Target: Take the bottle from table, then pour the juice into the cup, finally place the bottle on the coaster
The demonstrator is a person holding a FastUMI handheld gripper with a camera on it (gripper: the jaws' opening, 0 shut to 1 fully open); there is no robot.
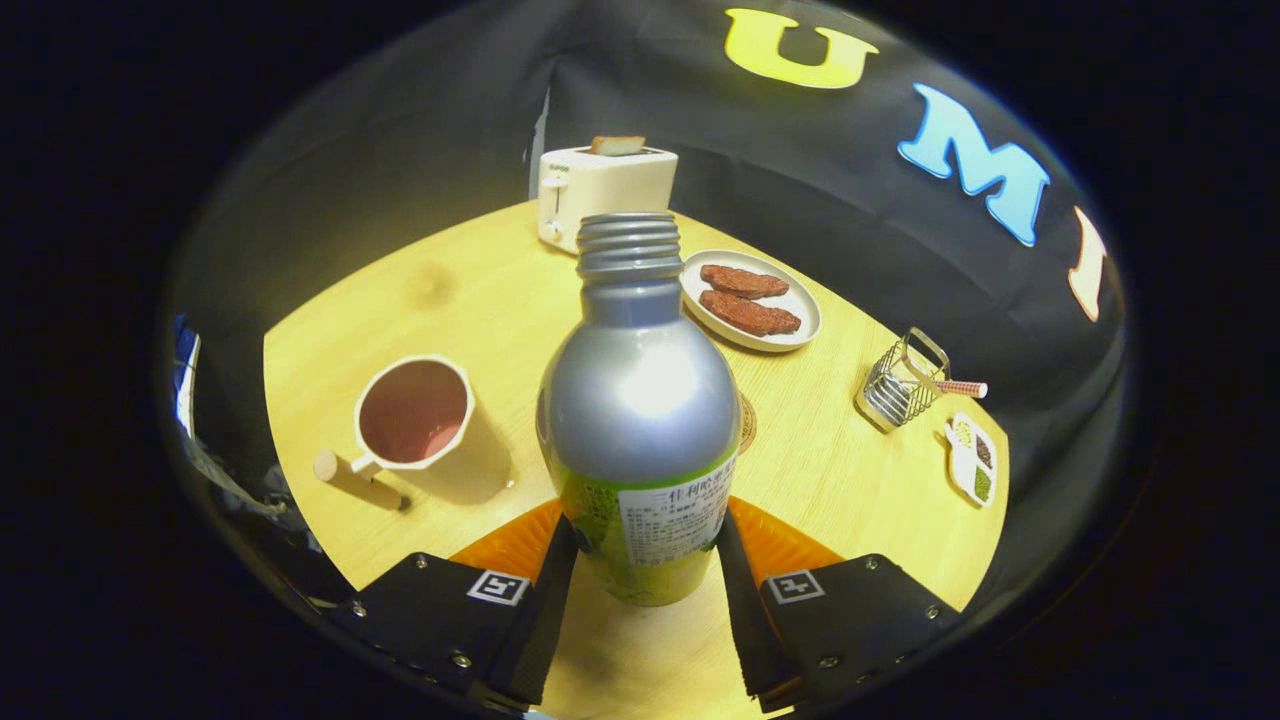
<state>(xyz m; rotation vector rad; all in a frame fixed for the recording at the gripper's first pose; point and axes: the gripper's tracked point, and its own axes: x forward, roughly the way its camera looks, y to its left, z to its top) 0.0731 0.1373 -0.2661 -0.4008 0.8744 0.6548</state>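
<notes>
Silver metal bottle with a green label and an uncapped threaded neck point(640, 400), upright, pinched low on its body between the two fingers of the hand-held gripper point(646, 560), one finger pressed against each side of the label. Round pale wooden table point(480, 290) beneath and beyond. Just left of the bottle and ahead of the left finger, cream cup with a stubby wooden handle point(413, 415), dark reddish juice inside. Directly behind the bottle's right side, thin edge of a round brown coaster point(747, 423), mostly hidden by the bottle. Farther back, beyond the bottle's neck, cream toaster point(605, 190) with a slice of bread sticking up from its slot point(617, 145). To its right, round white plate point(790, 300) with two brown slabs of food point(748, 298) on it. Well off to the right, small wire basket point(900, 385) with a slim stick-like item beside it, and nearby a little white divided dish of green and dark fillings point(972, 458) at the table's edge.
</notes>
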